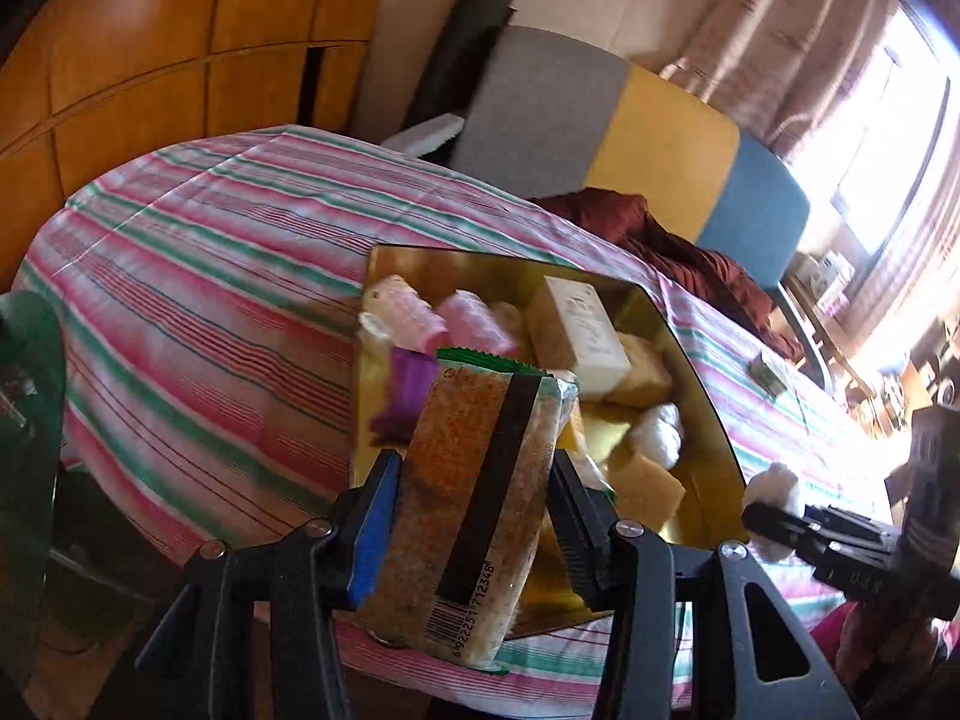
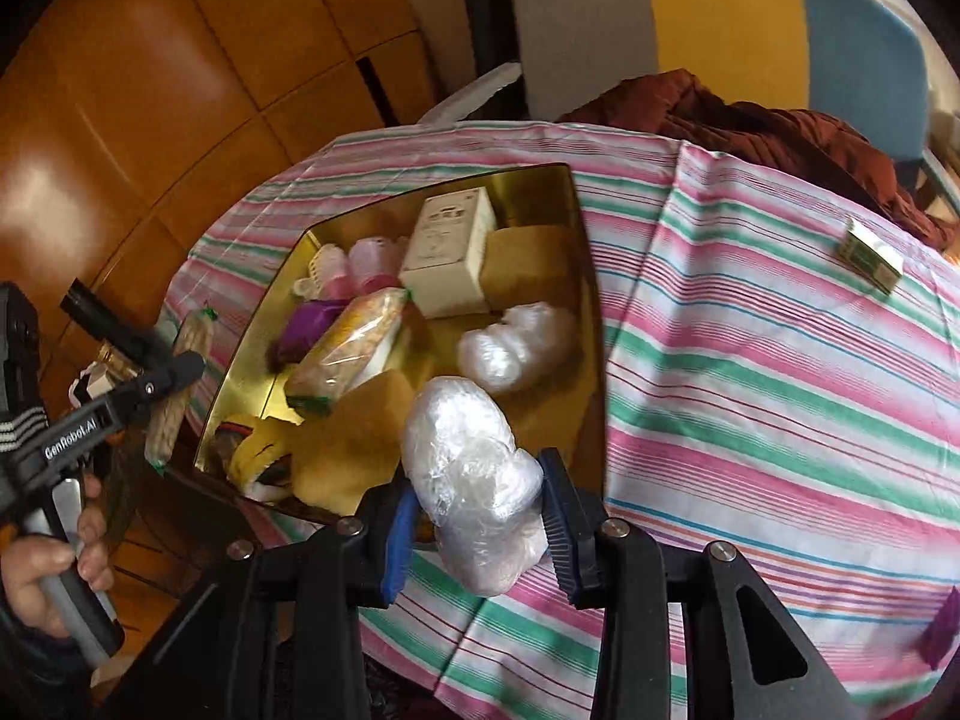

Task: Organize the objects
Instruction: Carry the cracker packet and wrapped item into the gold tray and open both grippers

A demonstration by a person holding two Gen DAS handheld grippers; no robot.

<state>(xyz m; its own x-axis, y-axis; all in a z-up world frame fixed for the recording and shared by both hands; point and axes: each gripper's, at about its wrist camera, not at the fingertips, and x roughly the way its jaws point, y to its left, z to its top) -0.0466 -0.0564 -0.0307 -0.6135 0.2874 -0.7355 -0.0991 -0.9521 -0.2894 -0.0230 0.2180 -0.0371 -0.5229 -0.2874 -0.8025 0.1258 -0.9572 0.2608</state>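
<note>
My left gripper (image 1: 474,516) is shut on a clear snack packet (image 1: 474,498) with a green top edge and a barcode, held just in front of the gold tray (image 1: 702,396). My right gripper (image 2: 477,510) is shut on a white plastic-wrapped bundle (image 2: 468,468) at the tray's near right corner (image 2: 591,360). The tray holds a cream box (image 2: 447,252), pink rollers (image 2: 360,267), a purple item (image 2: 309,324), yellow sponges (image 2: 528,264), another packet (image 2: 348,348) and a second white bundle (image 2: 516,345). The left gripper with its packet (image 2: 174,390) shows at the left of the right wrist view.
A pink, green and white striped cloth (image 2: 750,390) covers the round table. A small green-and-cream box (image 2: 870,255) lies at the far right, and a purple item (image 2: 942,630) sits at the near right edge. A grey, yellow and blue chair (image 2: 720,24) with dark red cloth (image 2: 780,126) stands behind.
</note>
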